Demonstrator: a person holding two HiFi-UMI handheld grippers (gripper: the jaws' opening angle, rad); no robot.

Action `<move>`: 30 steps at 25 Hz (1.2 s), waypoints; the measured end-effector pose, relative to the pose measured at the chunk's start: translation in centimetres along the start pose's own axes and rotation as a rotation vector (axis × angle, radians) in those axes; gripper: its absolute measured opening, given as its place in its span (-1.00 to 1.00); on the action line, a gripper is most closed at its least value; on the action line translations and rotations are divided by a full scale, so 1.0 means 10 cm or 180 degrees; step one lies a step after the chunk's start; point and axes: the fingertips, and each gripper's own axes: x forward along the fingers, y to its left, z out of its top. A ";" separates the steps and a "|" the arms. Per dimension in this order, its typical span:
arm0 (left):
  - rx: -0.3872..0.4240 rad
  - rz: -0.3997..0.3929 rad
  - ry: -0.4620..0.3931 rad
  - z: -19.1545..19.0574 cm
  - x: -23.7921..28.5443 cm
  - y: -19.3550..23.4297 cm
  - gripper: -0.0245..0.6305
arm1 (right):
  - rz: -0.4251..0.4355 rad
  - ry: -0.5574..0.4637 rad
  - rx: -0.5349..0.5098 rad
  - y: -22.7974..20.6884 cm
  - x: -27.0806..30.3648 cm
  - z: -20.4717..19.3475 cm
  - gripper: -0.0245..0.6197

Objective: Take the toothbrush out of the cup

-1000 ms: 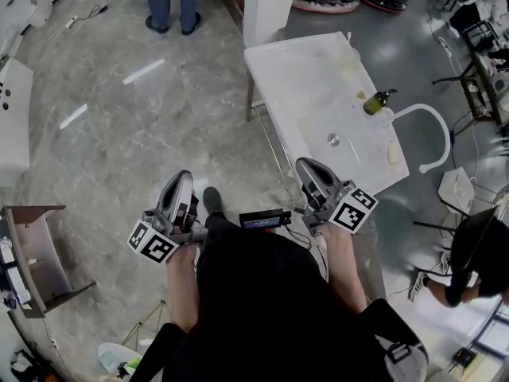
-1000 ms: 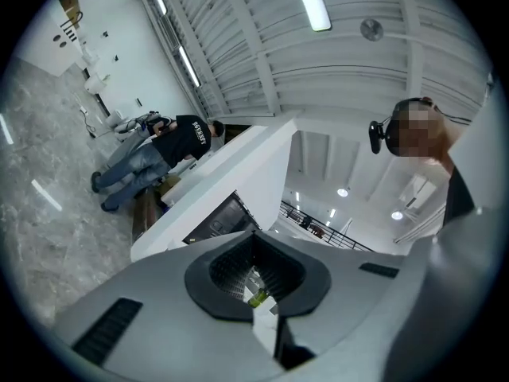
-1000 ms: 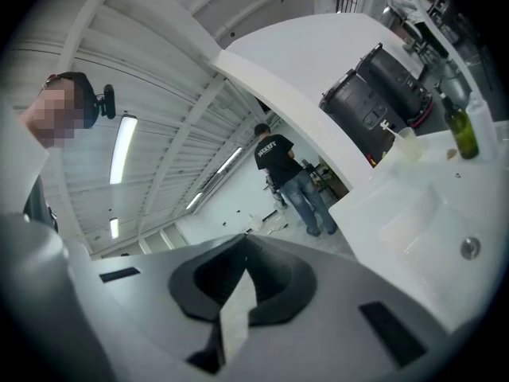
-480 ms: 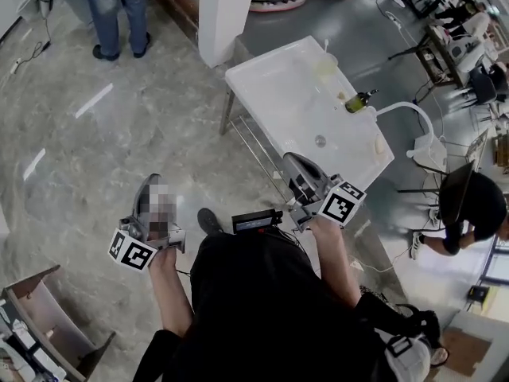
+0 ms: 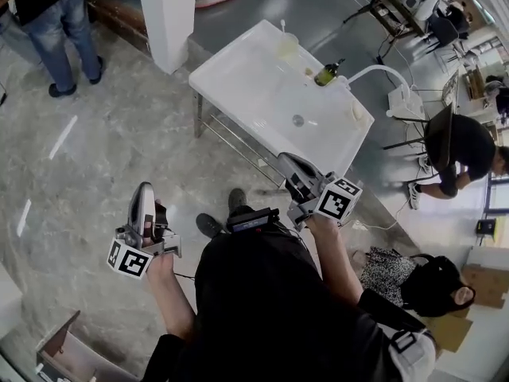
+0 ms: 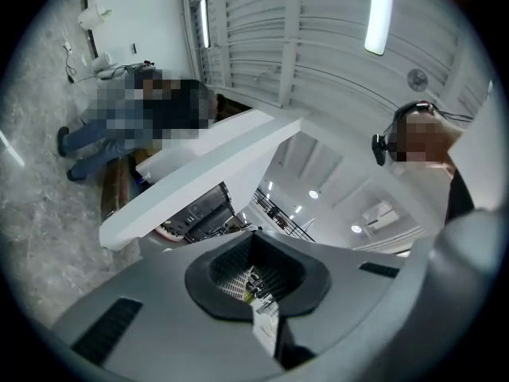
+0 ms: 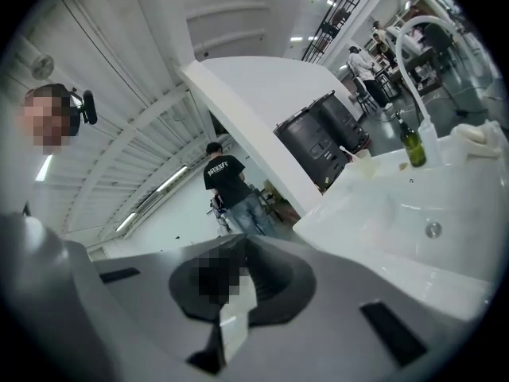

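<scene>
A pale translucent cup point(image 5: 286, 47) stands at the far corner of the white sink table point(image 5: 238, 74), with a thin toothbrush point(image 5: 282, 29) sticking up out of it. My right gripper point(image 5: 285, 162) is shut and empty, hovering just short of the sink's near edge and well away from the cup. My left gripper point(image 5: 144, 191) is also shut and empty, out over the marble floor to the left. In the right gripper view the sink basin point(image 7: 398, 213) lies ahead to the right, and the cup point(image 7: 363, 164) is small and far off. The left gripper view shows only a white pillar and ceiling.
A green bottle point(image 5: 326, 74), a curved white faucet point(image 5: 375, 74), a soap bar point(image 5: 355, 111) and a drain point(image 5: 297, 120) share the sink. A white pillar point(image 5: 167, 14) stands behind it. A person in jeans point(image 5: 48, 22) stands far left. Another person sits at the right point(image 5: 469, 146).
The whole view has swung, so the sink now sits higher and further left. My left gripper has moved outward to the left. The right gripper has edged closer to the sink's near edge.
</scene>
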 end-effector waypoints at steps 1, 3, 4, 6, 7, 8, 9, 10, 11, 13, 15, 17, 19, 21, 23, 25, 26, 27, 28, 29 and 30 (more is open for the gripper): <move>0.0005 -0.0045 0.0018 0.00 0.05 -0.02 -0.91 | -0.0020 -0.0027 0.0002 -0.02 0.00 0.02 -0.91; 0.0000 -0.0087 0.0052 -0.04 0.11 -0.02 -0.91 | -0.0043 -0.0064 0.0020 -0.07 0.02 0.03 -0.91; -0.0011 -0.0086 0.0070 -0.06 0.12 -0.01 -0.91 | -0.0049 -0.0074 0.0033 -0.09 0.03 0.03 -0.91; -0.0025 -0.0072 0.0104 -0.08 0.14 0.02 -0.91 | -0.0057 -0.0083 0.0054 -0.11 0.06 0.02 -0.91; -0.0022 -0.0064 0.0115 -0.07 0.15 0.03 -0.91 | -0.0054 -0.0088 0.0064 -0.12 0.08 0.02 -0.91; -0.0014 -0.0054 0.0120 -0.06 0.16 0.04 -0.91 | -0.0047 -0.0093 0.0075 -0.13 0.11 0.03 -0.91; -0.0002 -0.0040 0.0120 -0.04 0.17 0.05 -0.91 | -0.0035 -0.0096 0.0088 -0.14 0.14 0.04 -0.91; 0.0011 -0.0021 0.0120 -0.02 0.18 0.06 -0.91 | -0.0020 -0.0100 0.0102 -0.16 0.19 0.05 -0.91; 0.0026 0.0001 0.0122 -0.01 0.21 0.09 -0.91 | -0.0002 -0.0107 0.0116 -0.20 0.24 0.07 -0.91; 0.0061 0.0044 0.0137 0.01 0.30 0.16 -0.91 | 0.0026 -0.0134 0.0154 -0.29 0.35 0.12 -0.91; 0.0100 0.0072 0.0153 0.03 0.44 0.22 -0.91 | 0.0044 -0.0167 0.0207 -0.42 0.48 0.18 -0.91; 0.0130 0.0079 0.0162 0.05 0.59 0.22 -0.91 | 0.0039 -0.0202 0.0277 -0.57 0.58 0.25 -0.91; 0.0165 0.0051 0.0189 0.06 0.75 0.14 -0.91 | 0.0041 -0.0264 0.0342 -0.67 0.63 0.36 -0.91; 0.0226 -0.0004 0.0264 0.06 1.01 0.10 -0.91 | 0.0065 -0.0349 0.0385 -0.79 0.71 0.51 -0.91; 0.0280 -0.0073 0.0368 0.04 1.37 0.11 -0.91 | 0.0070 -0.0432 0.0427 -0.96 0.82 0.69 -0.91; 0.0319 -0.0163 0.0479 -0.03 1.77 0.09 -0.91 | 0.0030 -0.0506 0.0457 -1.16 0.84 0.86 -0.91; 0.0331 -0.0218 0.0532 -0.08 1.96 0.07 -0.91 | -0.0006 -0.0546 0.0478 -1.28 0.83 0.93 -0.91; 0.0336 -0.0274 0.0586 -0.14 2.15 0.05 -0.91 | -0.0052 -0.0587 0.0506 -1.40 0.80 1.00 -0.91; 0.0333 -0.0328 0.0644 -0.21 2.31 0.03 -0.91 | -0.0104 -0.0630 0.0536 -1.51 0.76 1.06 -0.91; 0.0321 -0.0379 0.0707 -0.30 2.47 0.01 -0.91 | -0.0159 -0.0677 0.0559 -1.63 0.70 1.12 -0.91; 0.0298 -0.0431 0.0774 -0.40 2.61 0.00 -0.91 | -0.0218 -0.0730 0.0573 -1.74 0.64 1.17 -0.91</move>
